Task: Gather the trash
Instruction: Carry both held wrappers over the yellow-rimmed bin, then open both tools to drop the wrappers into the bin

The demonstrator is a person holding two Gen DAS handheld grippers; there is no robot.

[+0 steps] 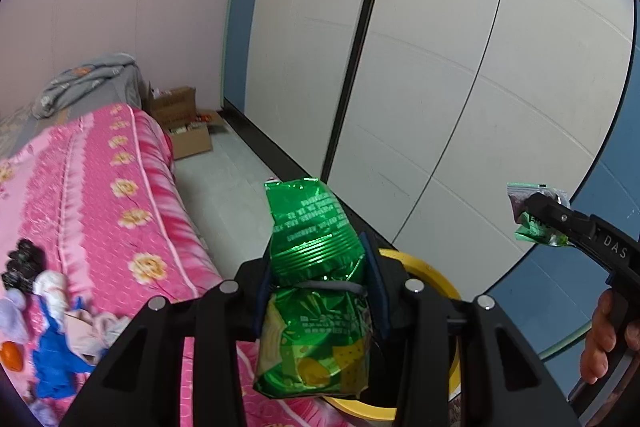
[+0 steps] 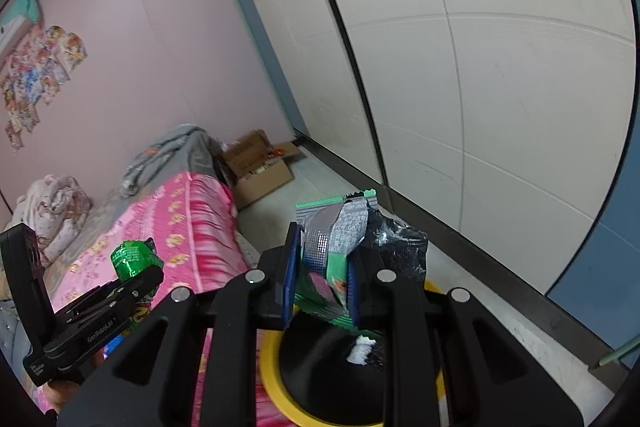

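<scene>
Below, the left gripper (image 1: 320, 291) has its jaws clamped on a green snack bag (image 1: 316, 307), while the right gripper (image 2: 320, 287) pinches a crumpled wrapper (image 2: 336, 247), both above the yellow-rimmed bin (image 2: 272, 367). This bin stands between the pink bed (image 1: 120, 195) and the wardrobe (image 1: 440, 67), with a strip of bare floor (image 1: 232, 179) leading to a cardboard box (image 1: 188, 135).

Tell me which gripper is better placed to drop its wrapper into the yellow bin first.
Right, probably. The right gripper holds its silver-green wrapper directly above the yellow bin opening. The left gripper, holding the green snack bag, sits over the bin's edge by the pink bed.
</scene>
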